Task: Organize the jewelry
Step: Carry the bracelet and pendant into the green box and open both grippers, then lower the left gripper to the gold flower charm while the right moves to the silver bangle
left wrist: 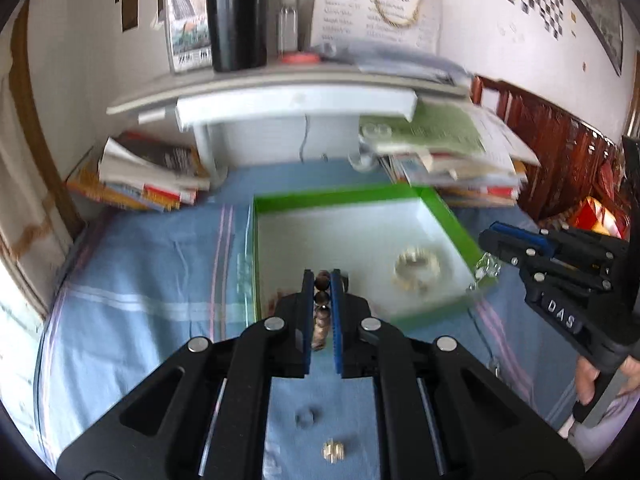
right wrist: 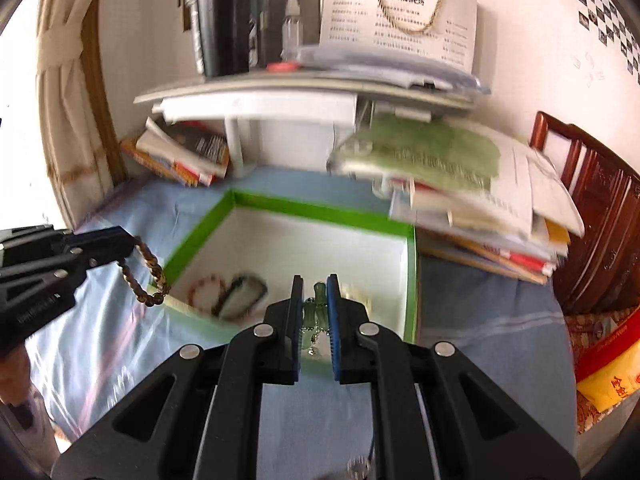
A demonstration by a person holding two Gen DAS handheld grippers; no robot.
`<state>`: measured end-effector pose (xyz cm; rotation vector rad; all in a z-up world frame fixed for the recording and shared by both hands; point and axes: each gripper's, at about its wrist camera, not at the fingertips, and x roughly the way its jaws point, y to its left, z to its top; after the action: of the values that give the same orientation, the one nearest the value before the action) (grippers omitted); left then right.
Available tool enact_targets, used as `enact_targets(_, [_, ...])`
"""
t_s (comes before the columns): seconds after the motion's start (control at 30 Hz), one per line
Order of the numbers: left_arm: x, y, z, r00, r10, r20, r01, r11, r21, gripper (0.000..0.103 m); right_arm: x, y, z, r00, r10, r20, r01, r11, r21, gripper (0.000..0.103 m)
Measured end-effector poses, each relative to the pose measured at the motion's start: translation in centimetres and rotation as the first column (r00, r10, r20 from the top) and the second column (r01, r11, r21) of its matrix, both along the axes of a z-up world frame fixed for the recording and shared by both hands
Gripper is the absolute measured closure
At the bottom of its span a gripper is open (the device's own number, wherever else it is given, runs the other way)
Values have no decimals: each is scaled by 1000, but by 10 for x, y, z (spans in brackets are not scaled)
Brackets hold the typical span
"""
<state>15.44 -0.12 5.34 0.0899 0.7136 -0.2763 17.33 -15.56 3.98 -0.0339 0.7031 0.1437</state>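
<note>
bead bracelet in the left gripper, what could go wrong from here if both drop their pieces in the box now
1. The brown bead bracelet hangs over the green box's near-left rim, so released now it may catch on the edge or fall on the blue cloth.
2. The right gripper pinches a small green piece near the front wall; it could land outside.
3. Bracelets already in the box could tangle with new ones.

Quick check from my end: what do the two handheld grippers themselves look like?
Both match: the left gripper and right gripper have matte black angular linkage bodies with cut-out windows, round silver pivot pins, and narrow fingers lined with ribbed blue pads. Seen from the left wrist, the right gripper's side carries raised white letters "DAS". Bare fingers show on its handle; no cables are clearly visible.
</note>
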Motion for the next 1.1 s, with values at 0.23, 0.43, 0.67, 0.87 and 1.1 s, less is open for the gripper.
enact_targets(0.23, [68, -11, -35, 993, 41, -112, -40, 999, 6, 94, 64, 10, -52, 979, 33, -199, -18, 997, 78, 91])
enact_targets(0.43, [81, -10, -66, 984, 74, -163, -72, 997, 18, 89, 75, 7, -77, 966, 17, -256, 11, 994, 109, 69])
enact_targets(0.67, [48, 20, -56, 983, 133, -125, -129, 991, 40, 68, 11, -34, -50, 986, -56, -155, 67, 995, 68, 55])
enact_targets(0.87, [-12, 50, -71, 975, 185, -123, -176, 981, 79, 52, -55, -87, -84, 948, -222, -227, 217, 975, -49, 55])
enact_targets(1.1, [-41, 56, -112, 959, 173, -223, -148, 981, 127, 41, -107, -101, -123, 899, -213, -383, 195, 977, -86, 55])
